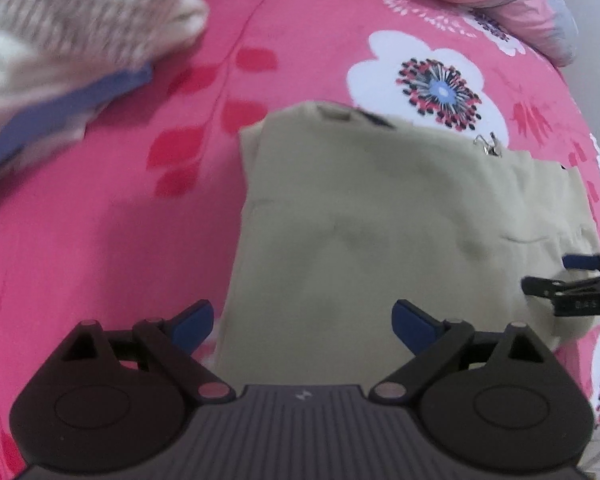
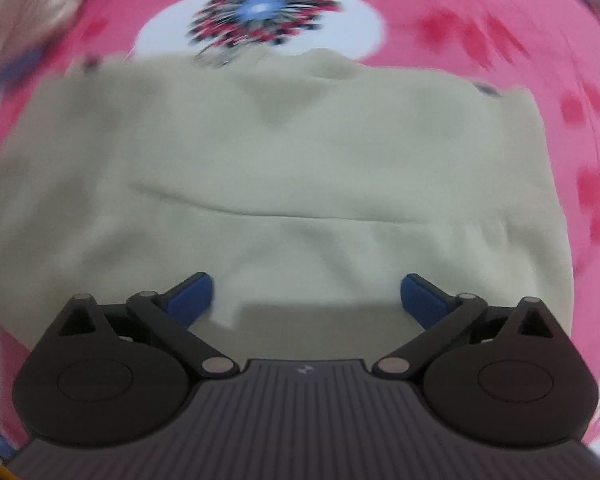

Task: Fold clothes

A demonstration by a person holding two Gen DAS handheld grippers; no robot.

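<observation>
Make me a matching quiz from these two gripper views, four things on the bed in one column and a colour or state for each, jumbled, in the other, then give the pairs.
Things:
1. folded garment
2. bed cover
3. left gripper
4. stack of clothes

Descriptions:
A. pink with white flowers
B. plain beige, lying flat with a metal clasp at its far edge
C. jaws wide open, nothing between the blue pads but cloth below
D. speckled and blue layers, at the far left

Pairs: 1-B, 2-A, 3-C, 4-D

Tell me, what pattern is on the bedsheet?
Pink bedsheet with red leaf sprigs and big white flowers; clearest in the left wrist view.
</observation>
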